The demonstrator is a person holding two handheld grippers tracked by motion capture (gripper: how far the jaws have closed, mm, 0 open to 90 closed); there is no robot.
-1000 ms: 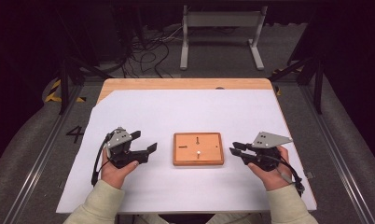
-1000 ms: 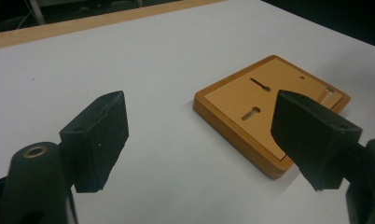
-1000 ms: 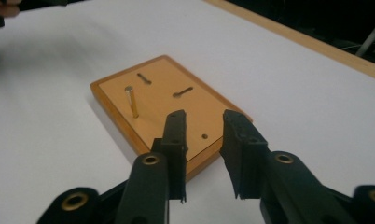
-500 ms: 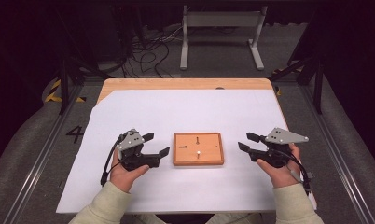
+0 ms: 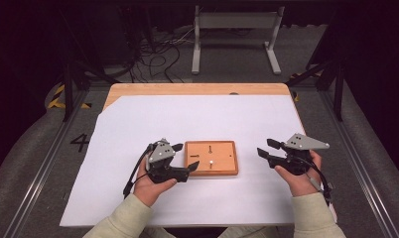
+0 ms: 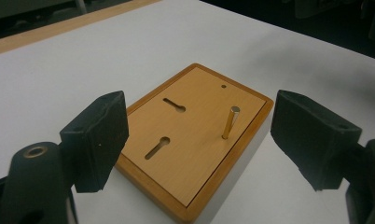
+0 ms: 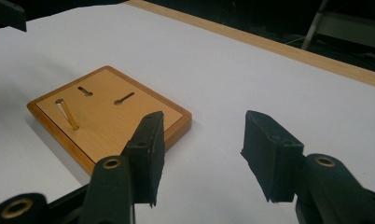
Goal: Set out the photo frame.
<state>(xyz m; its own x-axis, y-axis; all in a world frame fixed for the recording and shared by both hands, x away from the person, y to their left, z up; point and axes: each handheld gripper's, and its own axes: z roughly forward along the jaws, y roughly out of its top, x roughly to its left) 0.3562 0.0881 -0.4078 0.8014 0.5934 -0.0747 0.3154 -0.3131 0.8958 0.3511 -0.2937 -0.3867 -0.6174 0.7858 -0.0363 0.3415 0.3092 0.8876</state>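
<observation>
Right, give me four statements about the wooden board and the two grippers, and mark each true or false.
1. A brass pin stands upright in the wooden board. True.
2. The board has two keyhole slots. True.
3. The left gripper is clamped on the pin. False: its jaws stand open, apart from the pin.
4. The right gripper holds the board off the white sheet. False: it is open beside the board, which lies flat.
</observation>
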